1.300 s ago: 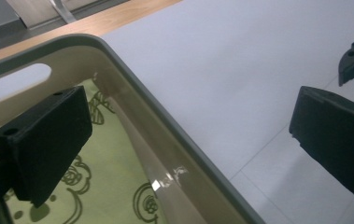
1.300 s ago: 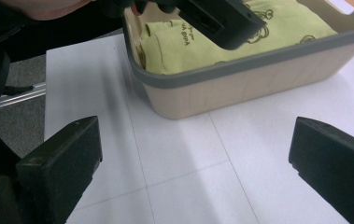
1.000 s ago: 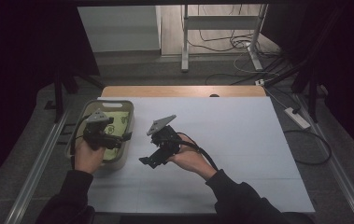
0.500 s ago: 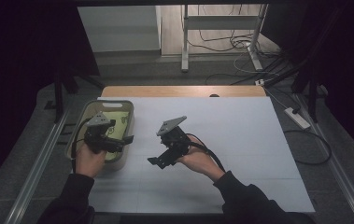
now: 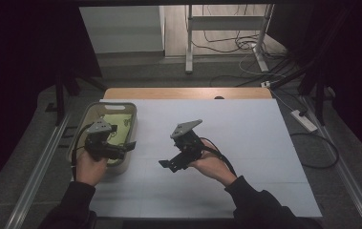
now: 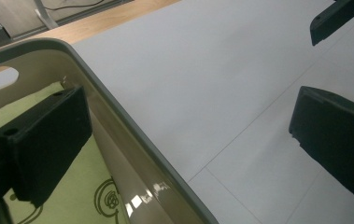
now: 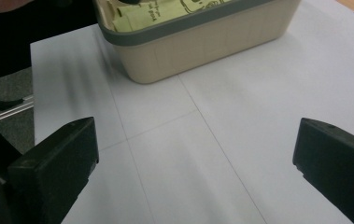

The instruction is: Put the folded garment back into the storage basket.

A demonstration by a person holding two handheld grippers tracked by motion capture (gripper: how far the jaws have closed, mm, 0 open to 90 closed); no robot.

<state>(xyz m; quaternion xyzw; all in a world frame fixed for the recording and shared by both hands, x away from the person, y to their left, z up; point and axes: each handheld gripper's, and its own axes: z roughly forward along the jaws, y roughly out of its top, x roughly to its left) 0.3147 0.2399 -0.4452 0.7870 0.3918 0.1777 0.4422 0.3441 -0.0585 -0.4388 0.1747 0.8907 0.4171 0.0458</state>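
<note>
Beige basket: left centre of the high view, on the white worktop, lined with a yellow-green printed sheet. Left tongs: jaws spread wide and empty, straddling the basket's near-right rim, one jaw inside over the sheet. Right tongs: frame centre, spread and empty above bare worktop, just beside the basket.

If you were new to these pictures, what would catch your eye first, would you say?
Probably the beige bin at the left edge of the white table, with a yellow-green cloth lying inside. The left gripper hangs open astride the bin's near wall, one jaw inside and one outside. The right gripper, also open, hovers over bare table mid-scene and points toward the bin.
</note>
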